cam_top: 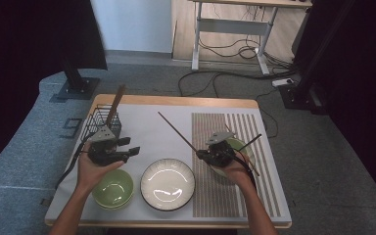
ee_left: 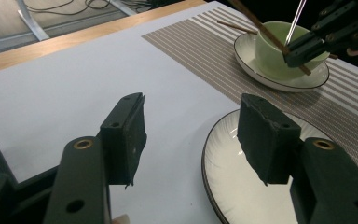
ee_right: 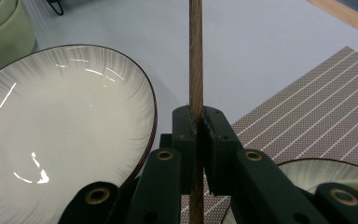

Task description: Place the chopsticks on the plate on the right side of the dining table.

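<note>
1. Chopstick (ee_right: 196, 56) – long brown wooden stick, clamped between the pads of the right gripper (ee_right: 198, 122); in the high view it slants up and to the left over the white table cover (cam_top: 142, 122), w/ its lower end at the gripper.
2. Table cover w/ a striped brown placemat (cam_top: 225, 196) on its right part.
3. White ribbed plate (cam_top: 167, 184) at front centre, just left of the mat.
4. Green bowl (cam_top: 113, 188) left of the plate, below the left hand.
5. Second green bowl (ee_left: 272, 53) on a white saucer (ee_left: 279, 83) on the mat, by the right gripper.
6. Black wire basket (cam_top: 98, 122) at back left, a utensil handle upright in it.
7. Left gripper (ee_left: 191, 135) – jaws wide apart, nothing between them, over the plate's left edge.
</note>
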The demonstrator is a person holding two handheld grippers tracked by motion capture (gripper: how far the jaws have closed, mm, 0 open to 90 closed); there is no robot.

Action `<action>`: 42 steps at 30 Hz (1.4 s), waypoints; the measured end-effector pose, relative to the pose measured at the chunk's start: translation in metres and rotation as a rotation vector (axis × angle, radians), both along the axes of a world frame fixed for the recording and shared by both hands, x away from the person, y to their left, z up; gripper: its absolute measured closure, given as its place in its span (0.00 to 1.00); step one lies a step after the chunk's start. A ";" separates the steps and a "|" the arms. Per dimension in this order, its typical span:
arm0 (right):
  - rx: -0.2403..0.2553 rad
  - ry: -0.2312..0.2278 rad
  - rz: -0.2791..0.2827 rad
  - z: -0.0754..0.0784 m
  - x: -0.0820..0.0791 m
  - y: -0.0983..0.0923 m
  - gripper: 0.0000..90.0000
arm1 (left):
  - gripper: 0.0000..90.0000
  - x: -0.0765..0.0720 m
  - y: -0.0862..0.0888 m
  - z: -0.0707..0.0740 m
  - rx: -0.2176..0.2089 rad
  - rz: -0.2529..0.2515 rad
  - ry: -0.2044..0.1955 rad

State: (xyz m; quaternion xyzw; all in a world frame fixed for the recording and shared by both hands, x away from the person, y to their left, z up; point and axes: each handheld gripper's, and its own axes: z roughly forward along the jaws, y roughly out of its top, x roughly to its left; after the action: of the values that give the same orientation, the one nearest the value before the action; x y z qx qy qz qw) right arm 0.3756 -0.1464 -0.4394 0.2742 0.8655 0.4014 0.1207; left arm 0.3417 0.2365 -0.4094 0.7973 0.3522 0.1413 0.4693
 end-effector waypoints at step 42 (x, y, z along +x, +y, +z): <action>0.076 -0.029 -0.109 0.020 -0.016 -0.043 0.94 | 0.39 -0.031 0.014 -0.004 -0.069 -0.022 -0.009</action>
State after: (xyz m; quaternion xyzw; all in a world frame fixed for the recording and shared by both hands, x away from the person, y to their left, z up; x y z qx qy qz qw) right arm 0.3598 -0.1897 -0.4195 0.3192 0.8316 0.4310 0.1444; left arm 0.3105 0.2500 -0.4130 0.7838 0.3459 0.1273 0.4998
